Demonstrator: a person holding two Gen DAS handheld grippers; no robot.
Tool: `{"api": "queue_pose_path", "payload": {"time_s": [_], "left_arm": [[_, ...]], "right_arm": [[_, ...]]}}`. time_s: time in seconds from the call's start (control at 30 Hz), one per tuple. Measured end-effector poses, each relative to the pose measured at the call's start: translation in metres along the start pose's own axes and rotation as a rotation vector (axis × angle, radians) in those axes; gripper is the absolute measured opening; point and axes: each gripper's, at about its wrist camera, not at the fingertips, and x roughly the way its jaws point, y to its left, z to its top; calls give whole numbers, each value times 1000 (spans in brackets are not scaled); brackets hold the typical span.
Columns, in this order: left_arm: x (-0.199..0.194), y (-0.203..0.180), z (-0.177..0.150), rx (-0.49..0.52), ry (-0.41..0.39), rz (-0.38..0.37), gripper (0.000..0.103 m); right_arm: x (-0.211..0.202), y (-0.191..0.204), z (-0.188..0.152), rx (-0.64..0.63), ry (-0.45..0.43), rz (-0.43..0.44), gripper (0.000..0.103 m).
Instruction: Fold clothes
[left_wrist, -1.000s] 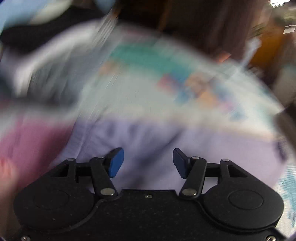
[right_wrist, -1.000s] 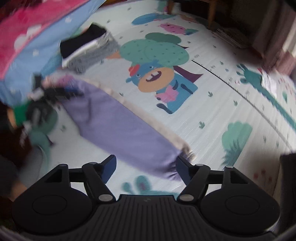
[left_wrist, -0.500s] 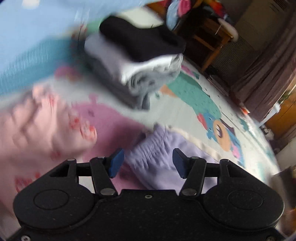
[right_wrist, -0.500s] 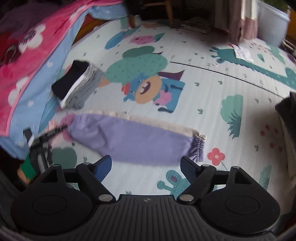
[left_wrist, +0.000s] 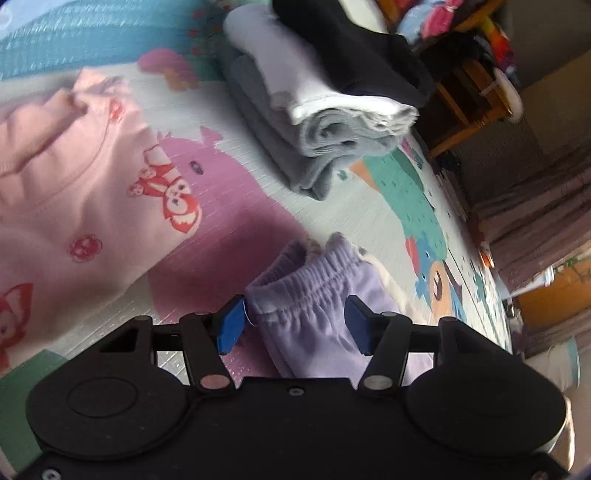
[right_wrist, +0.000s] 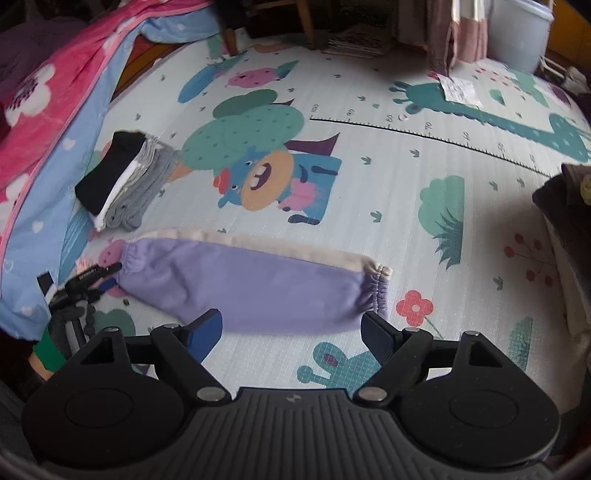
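This is a home, most likely a child's bedroom or playroom. A cartoon play mat (right_wrist: 369, 177) covers the floor, printed with animals, cactuses and a height ruler. A pink and blue flowered blanket (right_wrist: 48, 122) hangs down at one side. Folded clothes (right_wrist: 122, 184) are stacked on the mat, with wooden furniture (left_wrist: 469, 96), curtains (left_wrist: 535, 221) and a pale bucket (right_wrist: 517, 33) around the edges.

soft daylight, slight blur, dark fisheye edges
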Motion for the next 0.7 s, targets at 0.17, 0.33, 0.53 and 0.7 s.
{"api": "queue_pose_path", "payload": {"time_s": [0.17,0.33,0.53,0.7], "left_arm": [[12,-8,10,2,6,-22,57],[47,-19,9,-29,65,-116,54],[61,-28,15,-69,82,-143,34],[49,-56,18,32,29,-131,16]], "right_arm": [[-3,0,6,30,-19,20,83],[-5,5,9,12,-26,32,85],[-6,-8,15,70,-40,24,86],[-11,-14,16,92,-60,30,86]]}}
